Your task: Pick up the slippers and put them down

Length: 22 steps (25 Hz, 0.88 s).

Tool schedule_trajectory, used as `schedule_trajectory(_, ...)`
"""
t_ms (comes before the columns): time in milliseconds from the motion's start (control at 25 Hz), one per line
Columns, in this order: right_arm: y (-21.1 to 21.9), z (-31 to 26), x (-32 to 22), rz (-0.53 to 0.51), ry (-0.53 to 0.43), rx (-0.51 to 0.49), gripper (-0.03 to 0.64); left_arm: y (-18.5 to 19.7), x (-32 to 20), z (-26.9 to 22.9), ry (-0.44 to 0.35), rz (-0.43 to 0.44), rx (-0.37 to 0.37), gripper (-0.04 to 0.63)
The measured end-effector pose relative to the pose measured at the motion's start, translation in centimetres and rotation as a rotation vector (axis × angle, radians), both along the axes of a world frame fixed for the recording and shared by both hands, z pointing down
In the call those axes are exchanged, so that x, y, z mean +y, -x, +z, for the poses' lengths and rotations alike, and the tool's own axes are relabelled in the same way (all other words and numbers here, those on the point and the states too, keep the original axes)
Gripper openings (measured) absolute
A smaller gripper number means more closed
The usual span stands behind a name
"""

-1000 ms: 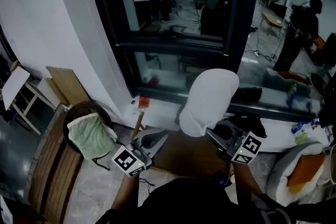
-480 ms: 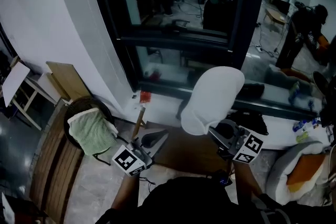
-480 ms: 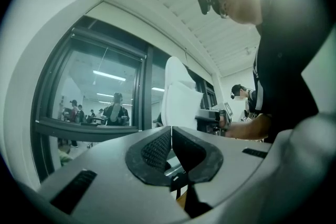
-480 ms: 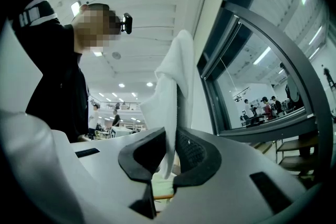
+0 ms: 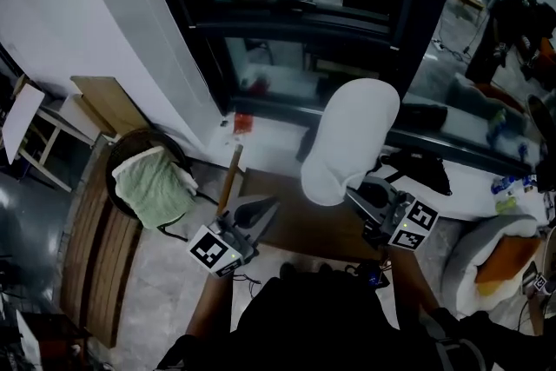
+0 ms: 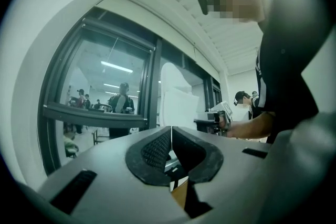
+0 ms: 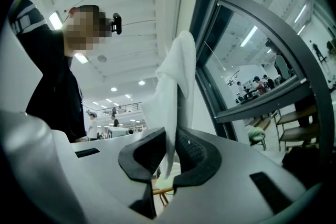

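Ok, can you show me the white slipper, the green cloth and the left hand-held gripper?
white slipper (image 5: 349, 135): head view, middle of its white side.
green cloth (image 5: 155, 191): head view, middle of the cloth.
left hand-held gripper (image 6: 171, 132): left gripper view, where its shut jaw tips meet.

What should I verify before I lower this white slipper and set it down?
1. Right claw clamped on the white slipper: ok.
2. Left claw shut, nothing between its jaws: ok.
3. Slipper apart from the left claw: ok.
4. Landing spot on the brown surface below: cannot tell, partly hidden by the claws.
5. Green towel well off to the left of the drop path: ok.
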State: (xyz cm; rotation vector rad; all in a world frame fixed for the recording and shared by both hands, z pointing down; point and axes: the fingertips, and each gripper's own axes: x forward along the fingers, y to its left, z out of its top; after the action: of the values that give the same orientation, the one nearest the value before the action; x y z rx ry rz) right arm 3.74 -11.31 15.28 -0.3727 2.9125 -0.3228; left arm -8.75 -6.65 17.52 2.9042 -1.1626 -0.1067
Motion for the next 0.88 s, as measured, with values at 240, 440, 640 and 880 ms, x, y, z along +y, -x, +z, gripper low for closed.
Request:
schedule_trajectory(240, 1.4, 5.8, -1.9, -0.011, 0.234, 0.051, 0.055, 1.0, -0.7, 3.3, 0.132, -0.021, 0.021, 0.015)
schedule_trajectory(440, 1.7, 11.5, -3.1, -0.014, 0.431, 0.083, 0.055, 0.6, -1.2, 6.8, 0.234, -0.018, 0.021, 0.015)
schedule_trajectory(640, 1.7, 21.0, -2.4, -0.005, 0.679, 0.133, 0.055, 0.9, -0.7, 14.2, 0.394, -0.016, 0.029, 0.015)
schedule_trajectory(880, 1.7, 32.1, -0.2, -0.023, 0.921, 0.204, 0.055, -0.1, 0.2, 22.5, 0.526, -0.011, 0.034, 0.015)
